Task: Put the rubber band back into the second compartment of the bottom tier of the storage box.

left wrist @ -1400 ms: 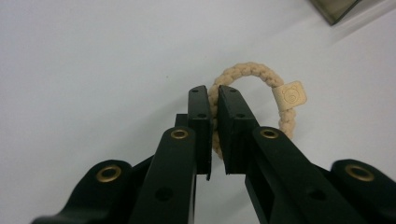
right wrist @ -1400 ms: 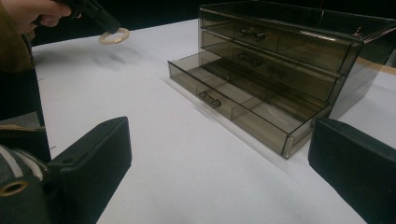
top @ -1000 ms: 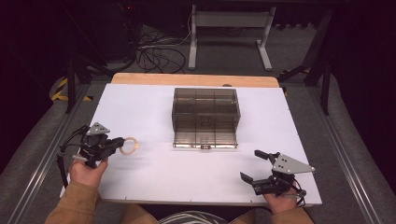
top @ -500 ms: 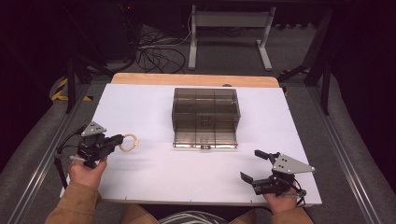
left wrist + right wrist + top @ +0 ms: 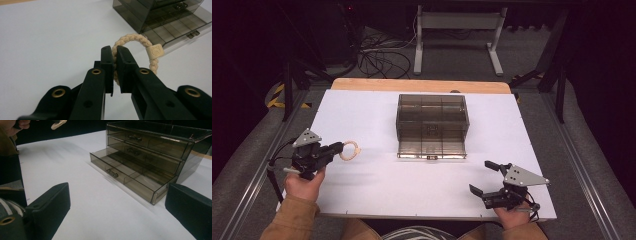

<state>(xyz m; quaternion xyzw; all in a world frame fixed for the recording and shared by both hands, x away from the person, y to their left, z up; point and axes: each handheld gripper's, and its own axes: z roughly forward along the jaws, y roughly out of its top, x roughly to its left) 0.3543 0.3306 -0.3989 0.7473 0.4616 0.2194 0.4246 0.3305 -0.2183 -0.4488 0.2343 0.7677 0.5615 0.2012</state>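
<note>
Ideally, the left claw (image 5: 114,53), clamped on the braided hair tie (image 5: 136,42), carries it level to the organizer's open bottom drawer (image 5: 431,148) while the right claw (image 5: 485,178) waits open on the desk (image 5: 377,110).

The drawer unit (image 5: 432,125) stands on the surface (image 5: 377,185), toward its far edge and near the middle. Its bottom drawer (image 5: 431,149) is pulled out toward the person. The left gripper (image 5: 337,148) is near the left edge, left of the unit and nearer the person, with the braided ring (image 5: 350,150) between its jaws, above the surface. The right gripper (image 5: 477,177) is at the near right corner, in front of the unit and well apart from it.
</note>
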